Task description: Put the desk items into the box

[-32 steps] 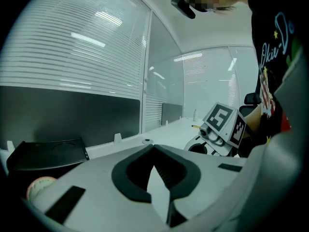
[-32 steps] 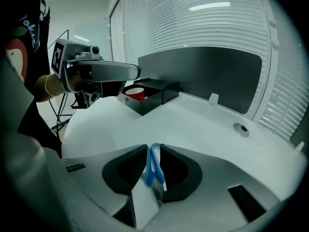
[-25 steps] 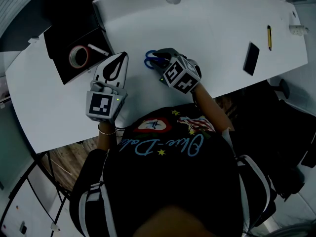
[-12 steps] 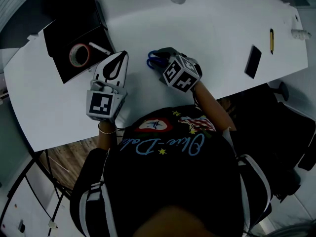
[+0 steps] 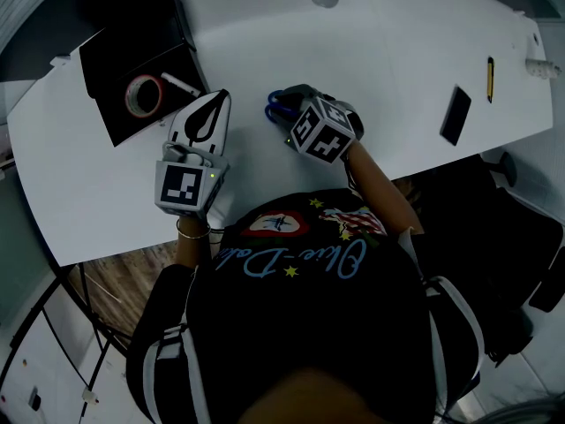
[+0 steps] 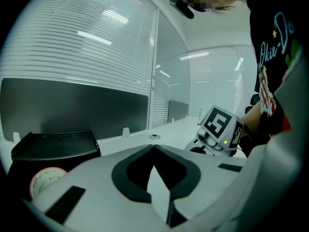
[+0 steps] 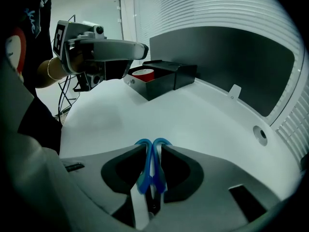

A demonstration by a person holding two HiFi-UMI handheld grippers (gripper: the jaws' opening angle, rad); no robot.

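Nearest us, the right gripper [image 7: 153, 148] tilts down over the bench [image 5: 380, 51]. Its jaws have just been opening and stand apart astride the blue handles of the scissors [image 7: 147, 170], which lie on the bench and fill the gap. We judge a pickup is being set up, with no clamp yet. The left gripper [image 6: 154, 148] hangs alongside, jaws closed on nothing, evidently waiting. Beyond it the box [image 5: 110, 117] holds a tape roll [image 5: 141, 96]. A pen [image 5: 490, 67] and a flat black item [image 5: 455, 115] lie far right, well apart, uncollected.
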